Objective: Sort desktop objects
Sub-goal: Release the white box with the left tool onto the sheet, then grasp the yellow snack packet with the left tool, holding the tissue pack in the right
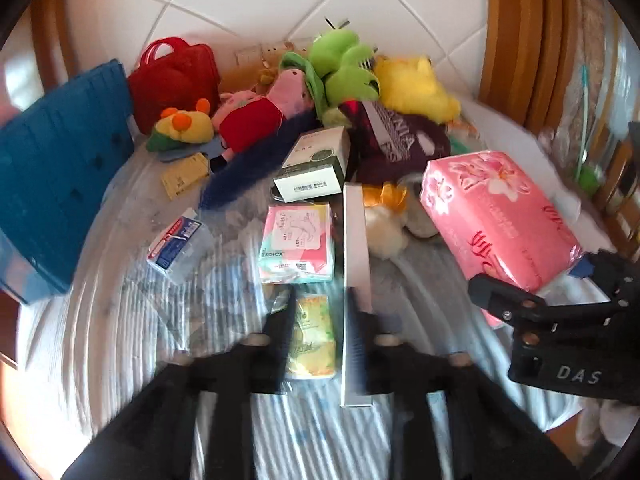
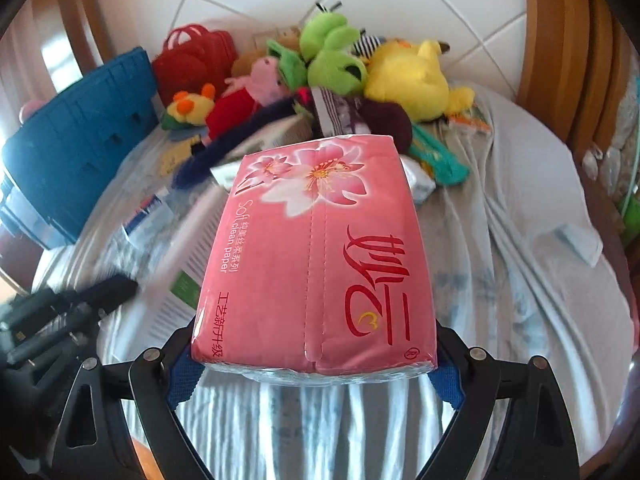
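My right gripper (image 2: pixel 316 364) is shut on a pink soft-paper tissue pack (image 2: pixel 320 240), held by its near end above the cloth-covered table; blue pads (image 2: pixel 186 372) press its sides. The left wrist view shows the same pack (image 1: pixel 496 216) at the right, raised and tilted. My left gripper (image 1: pixel 320 298) is open and low over the table. Its fingers stand on either side of a small yellow-green tissue packet (image 1: pixel 314 340); whether they touch it is blurred. A long white box (image 1: pixel 356 248) lies just beside the right finger.
A blue basket (image 1: pixel 60 172) stands at the left with a red bag (image 1: pixel 176 80) behind it. Plush toys, among them a green frog (image 1: pixel 344 68) and a yellow duck (image 1: pixel 412 88), pile up at the back. A white-green box (image 1: pixel 316 164), a Kotex pack (image 1: pixel 298 244) and a clear plastic case (image 1: pixel 180 244) lie mid-table.
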Action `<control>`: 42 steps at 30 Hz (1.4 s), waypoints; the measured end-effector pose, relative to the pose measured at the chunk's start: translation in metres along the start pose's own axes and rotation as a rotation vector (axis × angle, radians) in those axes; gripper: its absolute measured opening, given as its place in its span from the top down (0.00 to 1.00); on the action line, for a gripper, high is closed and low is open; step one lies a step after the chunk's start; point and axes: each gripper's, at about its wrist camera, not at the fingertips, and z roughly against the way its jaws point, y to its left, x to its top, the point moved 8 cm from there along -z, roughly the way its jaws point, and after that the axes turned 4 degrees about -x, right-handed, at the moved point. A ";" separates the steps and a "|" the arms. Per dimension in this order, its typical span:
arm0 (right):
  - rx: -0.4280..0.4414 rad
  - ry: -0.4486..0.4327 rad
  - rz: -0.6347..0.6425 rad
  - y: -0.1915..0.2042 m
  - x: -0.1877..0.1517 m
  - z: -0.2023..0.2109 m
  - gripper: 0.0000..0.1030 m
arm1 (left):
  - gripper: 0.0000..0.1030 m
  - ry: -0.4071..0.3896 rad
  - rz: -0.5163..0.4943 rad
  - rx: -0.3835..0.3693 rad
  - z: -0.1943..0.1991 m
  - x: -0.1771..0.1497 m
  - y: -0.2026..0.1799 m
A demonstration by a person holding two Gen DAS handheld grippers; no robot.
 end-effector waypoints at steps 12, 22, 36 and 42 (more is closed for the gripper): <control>0.036 0.069 -0.045 -0.018 -0.021 -0.022 0.10 | 0.26 0.063 0.010 -0.085 -0.016 -0.017 -0.013; -0.050 0.098 -0.090 -0.056 -0.033 -0.023 0.10 | 0.26 0.142 0.020 -0.114 -0.035 -0.040 -0.030; -0.240 0.128 0.158 -0.040 -0.076 -0.038 0.11 | 0.26 0.231 0.008 -0.017 -0.058 -0.080 0.010; 0.115 0.151 -0.054 -0.004 -0.078 -0.041 0.12 | 0.26 0.208 0.037 -0.101 -0.063 -0.079 0.012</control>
